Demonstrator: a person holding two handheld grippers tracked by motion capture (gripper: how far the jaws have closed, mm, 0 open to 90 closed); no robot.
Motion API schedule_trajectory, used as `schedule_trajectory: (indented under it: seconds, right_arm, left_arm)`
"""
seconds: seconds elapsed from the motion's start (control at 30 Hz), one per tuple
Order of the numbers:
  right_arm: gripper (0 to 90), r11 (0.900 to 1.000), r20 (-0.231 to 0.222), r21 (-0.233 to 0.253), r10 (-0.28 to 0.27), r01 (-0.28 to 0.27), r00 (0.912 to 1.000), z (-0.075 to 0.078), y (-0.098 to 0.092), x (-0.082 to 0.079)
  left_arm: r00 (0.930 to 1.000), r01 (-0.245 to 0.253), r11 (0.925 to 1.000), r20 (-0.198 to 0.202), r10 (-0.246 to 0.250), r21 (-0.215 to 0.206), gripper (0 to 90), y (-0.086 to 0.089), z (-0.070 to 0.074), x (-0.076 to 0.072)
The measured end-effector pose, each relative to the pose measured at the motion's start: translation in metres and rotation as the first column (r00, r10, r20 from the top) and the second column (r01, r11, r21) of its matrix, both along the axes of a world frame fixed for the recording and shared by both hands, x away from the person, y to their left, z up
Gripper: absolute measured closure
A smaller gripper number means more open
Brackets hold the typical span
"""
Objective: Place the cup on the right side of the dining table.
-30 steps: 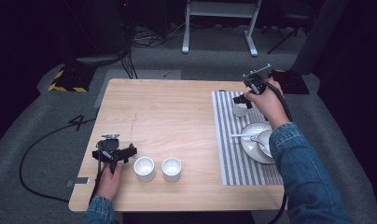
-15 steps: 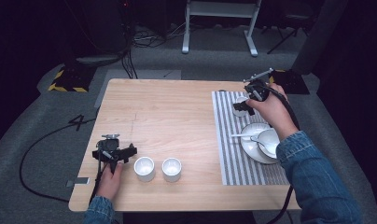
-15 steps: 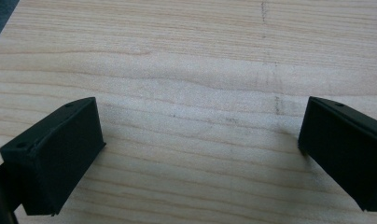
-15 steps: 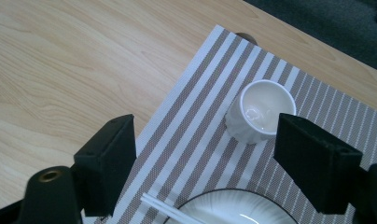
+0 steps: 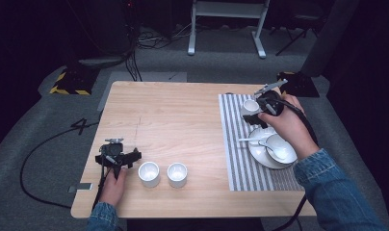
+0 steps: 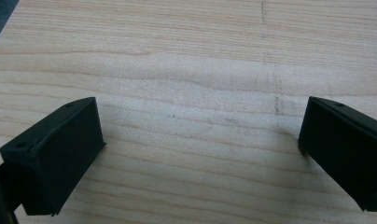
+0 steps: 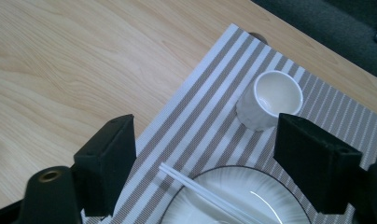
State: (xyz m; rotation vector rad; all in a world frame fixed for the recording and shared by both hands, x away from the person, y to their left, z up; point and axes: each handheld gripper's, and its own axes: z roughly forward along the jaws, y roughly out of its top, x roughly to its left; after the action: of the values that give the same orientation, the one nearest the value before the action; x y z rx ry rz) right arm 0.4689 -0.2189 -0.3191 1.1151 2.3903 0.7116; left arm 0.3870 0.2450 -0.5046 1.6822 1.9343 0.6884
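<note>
The work in hand appears to be the laying of a place setting, with small white cups carried onto the striped placemat [image 5: 240, 159].

Right gripper [image 7: 203, 154]: jaws wide apart, holding nothing. One small white cup [image 7: 269, 100] stands upright on the placemat, ahead of the jaws and just off the tip of the right-hand jaw, apart from it. Between and below the jaws lies the rim of a white plate [image 7: 233, 186], with white chopsticks [image 7: 196, 189] laid across its edge. In the high view the plate [image 5: 256, 150] carries a bowl [image 5: 280, 147] and a spoon [image 5: 271, 150], and the right gripper [image 5: 258, 117] hangs over the mat between the plate and the cup [image 5: 251, 106].

Left gripper [image 6: 200, 149]: jaws wide apart, holding nothing; bare wooden table [image 6: 186, 60] lies between and ahead of them. In the high view the left gripper [image 5: 130, 159] rests at the near left of the table, with two more white cups [image 5: 149, 173] [image 5: 177, 174] just off its jaws, side by side and apart from each other.

Judged progress: one cup is placed on the mat, and the open right jaws suggest it is released. Two cups stand off the mat and are likely what is left to move. Neither is gripped.
</note>
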Motion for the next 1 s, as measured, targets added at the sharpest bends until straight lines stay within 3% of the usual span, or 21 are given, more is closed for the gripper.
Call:
schedule_trajectory:
  seconds: [0.33, 0.8, 1.0]
  right_arm:
    - [21.3, 0.998, 0.003, 0.023, 0.062, -0.062, 0.9981, -0.003, -0.003, -0.032]
    - [21.3, 0.991, -0.02, 0.042, 0.128, -0.127, 0.9916, -0.024, -0.007, -0.073]
    - [21.2, 0.984, -0.038, 0.045, 0.173, -0.171, 0.9842, -0.041, -0.005, -0.089]
  left_arm:
    - [1.0, 0.0, 1.0, 0.0, 0.0, 0.0, 0.1, 0.0, 0.0, 0.0]
    - [1.0, 0.0, 1.0, 0.0, 0.0, 0.0, 0.1, 0.0, 0.0, 0.0]
    - [1.0, 0.0, 1.0, 0.0, 0.0, 0.0, 0.1, 0.0, 0.0, 0.0]
